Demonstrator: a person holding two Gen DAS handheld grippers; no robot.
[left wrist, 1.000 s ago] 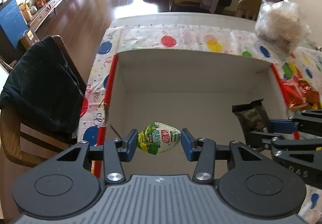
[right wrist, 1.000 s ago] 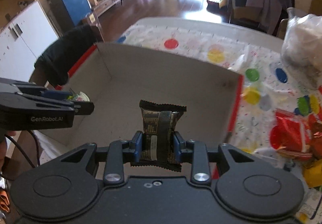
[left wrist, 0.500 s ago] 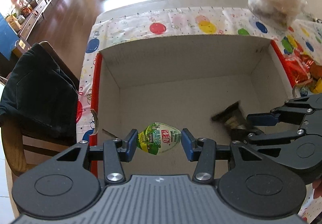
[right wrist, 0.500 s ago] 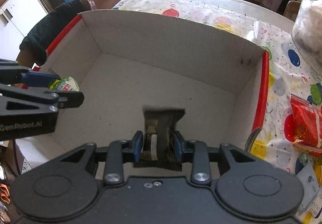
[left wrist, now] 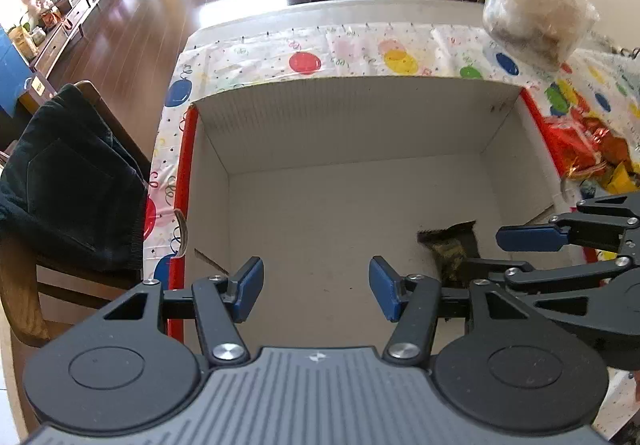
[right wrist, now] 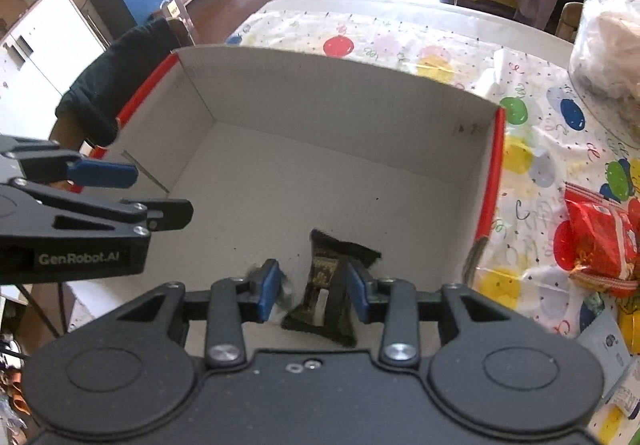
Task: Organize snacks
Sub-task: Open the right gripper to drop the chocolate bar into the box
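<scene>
Cardboard box (right wrist: 340,97) takes snacks: both grippers, left (left wrist: 316,287) & right (right wrist: 312,287), gape over it; dark wrapper (right wrist: 324,281) loose (prob. released).

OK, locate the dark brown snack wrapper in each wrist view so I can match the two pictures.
Left wrist view: the dark brown snack wrapper lies low on the right of the box floor, beside the right gripper, whose jaws stand open.
Right wrist view: the wrapper sits bottom centre, between the right gripper's open fingers.
Shared landmark: the cardboard box, with its red edge, on the balloon tablecloth.
</scene>
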